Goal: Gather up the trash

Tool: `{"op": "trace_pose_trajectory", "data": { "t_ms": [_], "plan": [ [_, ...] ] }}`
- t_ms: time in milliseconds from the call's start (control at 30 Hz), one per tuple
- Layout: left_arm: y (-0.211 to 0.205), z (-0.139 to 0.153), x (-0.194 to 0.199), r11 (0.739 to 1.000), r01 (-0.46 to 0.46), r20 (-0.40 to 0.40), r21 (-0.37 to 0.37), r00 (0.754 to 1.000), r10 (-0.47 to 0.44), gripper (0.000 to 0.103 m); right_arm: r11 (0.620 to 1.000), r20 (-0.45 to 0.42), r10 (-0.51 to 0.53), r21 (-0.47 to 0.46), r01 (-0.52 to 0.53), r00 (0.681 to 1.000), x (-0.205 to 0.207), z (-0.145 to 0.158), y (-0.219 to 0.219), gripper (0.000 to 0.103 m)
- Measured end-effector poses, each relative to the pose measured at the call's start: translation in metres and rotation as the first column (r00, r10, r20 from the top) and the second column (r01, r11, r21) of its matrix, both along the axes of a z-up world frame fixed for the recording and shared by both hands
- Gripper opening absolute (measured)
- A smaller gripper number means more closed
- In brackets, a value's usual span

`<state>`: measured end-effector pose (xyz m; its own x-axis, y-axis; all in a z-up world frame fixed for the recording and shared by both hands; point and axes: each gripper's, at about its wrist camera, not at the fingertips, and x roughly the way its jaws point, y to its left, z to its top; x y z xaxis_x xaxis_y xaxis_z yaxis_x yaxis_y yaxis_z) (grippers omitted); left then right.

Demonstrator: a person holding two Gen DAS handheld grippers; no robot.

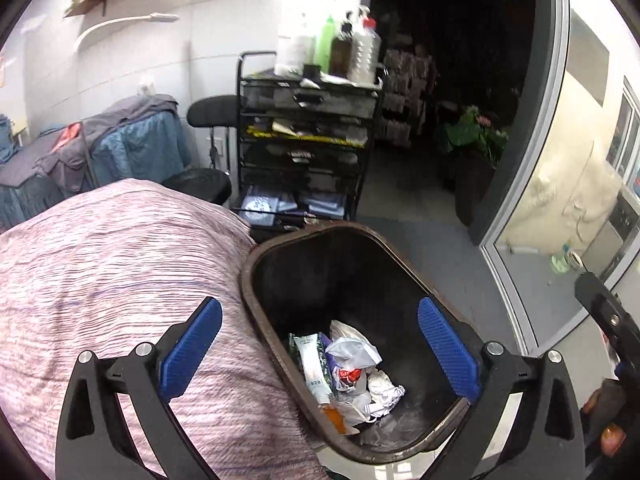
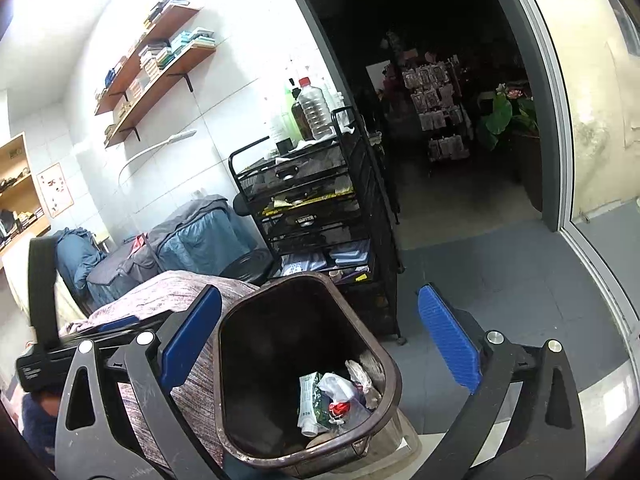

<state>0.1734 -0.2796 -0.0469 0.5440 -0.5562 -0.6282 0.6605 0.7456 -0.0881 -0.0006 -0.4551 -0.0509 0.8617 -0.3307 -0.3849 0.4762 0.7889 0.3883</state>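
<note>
Trash (image 1: 348, 368): crumpled wrappers, a white tube and an orange scrap lie at the bottom of the brown bin (image 1: 280, 248).
Left hand-held gripper (image 1: 320, 348): fingers spread wide above the bin, holding nothing.
Right hand-held gripper (image 2: 320, 340): fingers spread wide, empty, over the bin.
Bin position: on the floor, just beside the pink-striped bed cover (image 1: 112, 272).
Behind: black mesh drawer cart (image 1: 308, 136) with bottles on top.

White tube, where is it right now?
In both views the white tube lies inside the brown bin, left of the crumpled wrappers.
</note>
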Motion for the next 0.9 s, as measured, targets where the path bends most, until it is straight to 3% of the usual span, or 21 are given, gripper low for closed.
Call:
{"op": "trace_pose_trajectory", "data": {
  "t_ms": [233,500,767,900],
  "plan": [
    [0.041,0.021,-0.027,0.995,-0.083,0.109,-0.054,0.99,0.088,0.097,1.0,-0.007,0.001,-0.006,-0.001,1.0,0.002,0.001,0.007,0.097],
    [0.097,0.033,-0.052,0.974,-0.199,0.181,-0.109,0.96,0.216,0.097,0.993,-0.001,0.042,-0.111,-0.042,0.999,0.006,0.013,0.043,0.097],
    [0.153,0.034,-0.077,0.932,-0.333,0.242,-0.143,0.901,0.36,0.097,0.942,0.045,0.128,-0.318,-0.107,0.991,0.003,0.026,0.116,0.097],
    [0.181,0.035,-0.094,0.903,-0.387,0.255,-0.188,0.868,0.426,0.097,0.924,0.038,0.225,-0.326,-0.2,0.974,0.006,0.029,0.149,0.097]
  ]
}}
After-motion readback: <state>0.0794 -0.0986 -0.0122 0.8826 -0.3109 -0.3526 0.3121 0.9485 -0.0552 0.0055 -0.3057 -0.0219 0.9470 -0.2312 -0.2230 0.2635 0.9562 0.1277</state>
